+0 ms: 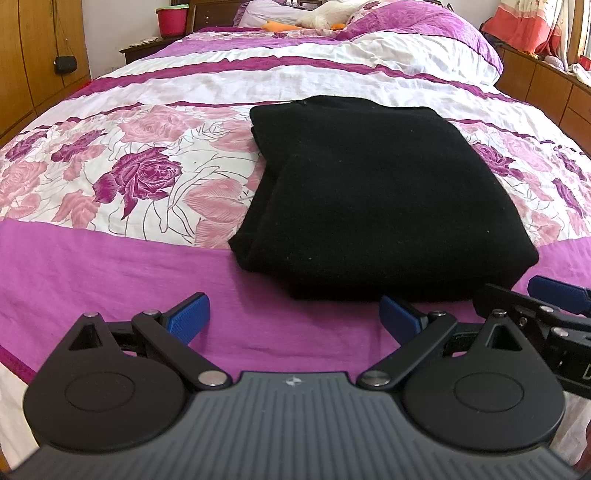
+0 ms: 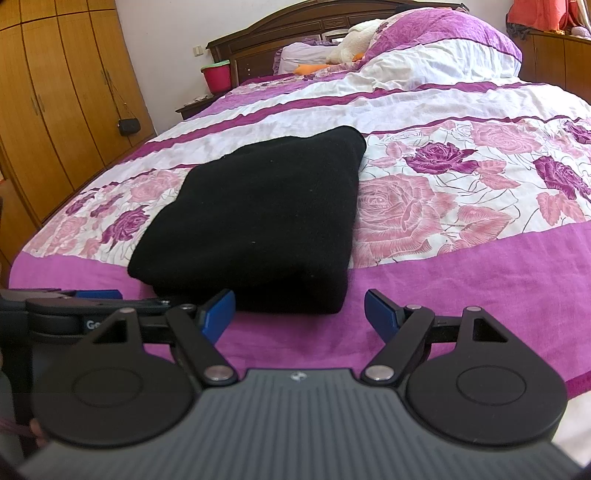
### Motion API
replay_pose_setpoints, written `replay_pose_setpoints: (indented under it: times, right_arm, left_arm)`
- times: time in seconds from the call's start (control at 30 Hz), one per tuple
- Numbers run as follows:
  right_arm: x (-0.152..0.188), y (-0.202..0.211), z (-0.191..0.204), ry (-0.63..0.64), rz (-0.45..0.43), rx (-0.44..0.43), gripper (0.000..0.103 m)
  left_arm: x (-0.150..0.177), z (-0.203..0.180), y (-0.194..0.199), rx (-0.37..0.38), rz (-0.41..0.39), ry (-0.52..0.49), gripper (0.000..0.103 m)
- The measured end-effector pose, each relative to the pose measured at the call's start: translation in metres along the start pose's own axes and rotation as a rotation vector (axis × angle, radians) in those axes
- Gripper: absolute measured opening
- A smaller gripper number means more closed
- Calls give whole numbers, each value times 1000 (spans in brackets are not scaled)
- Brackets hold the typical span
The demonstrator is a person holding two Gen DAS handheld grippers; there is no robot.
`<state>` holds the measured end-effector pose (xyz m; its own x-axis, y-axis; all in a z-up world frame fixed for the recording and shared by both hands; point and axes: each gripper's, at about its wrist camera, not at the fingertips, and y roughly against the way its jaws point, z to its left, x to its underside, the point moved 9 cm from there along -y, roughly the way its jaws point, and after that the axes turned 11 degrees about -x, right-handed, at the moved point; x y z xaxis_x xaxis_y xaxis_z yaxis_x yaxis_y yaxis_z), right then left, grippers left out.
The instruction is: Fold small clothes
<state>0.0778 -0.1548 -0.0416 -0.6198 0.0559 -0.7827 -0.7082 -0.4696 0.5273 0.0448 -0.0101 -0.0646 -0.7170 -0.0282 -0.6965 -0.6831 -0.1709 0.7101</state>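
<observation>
At the far left a wooden wardrobe [image 2: 55, 92] lines the wall, with a small black pouch [image 2: 129, 126] hanging on its doors. Beside the headboard [image 2: 295, 26] stands a red bucket with a green rim [image 2: 217, 76]; what it holds cannot be made out from this angle. The left gripper [image 1: 294, 320] hangs low over the plain purple band at the near edge of the bedspread [image 1: 110, 266], its blue-padded fingers [image 1: 190, 317] spread wide with nothing between them. Just ahead and slightly right of it lies the black garment [image 1: 369, 192], folded into a thick rectangular bundle that rests flat on the rose-printed cover, its near edge over the purple band. The right gripper [image 2: 300, 314] is just beside the left one, equally wide open and empty, its left pad close to the bundle's near edge. Farther back, a white soft toy [image 2: 354, 40] lies against the pillows [image 2: 443, 37].
</observation>
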Motion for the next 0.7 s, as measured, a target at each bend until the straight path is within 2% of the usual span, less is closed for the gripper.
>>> replay_pose_setpoints:
  times: [0.7]
  right_arm:
    - [-1,1,5,7,-3,-3,79]
  left_arm:
    - [-1,-1,2,15,4,-3,100]
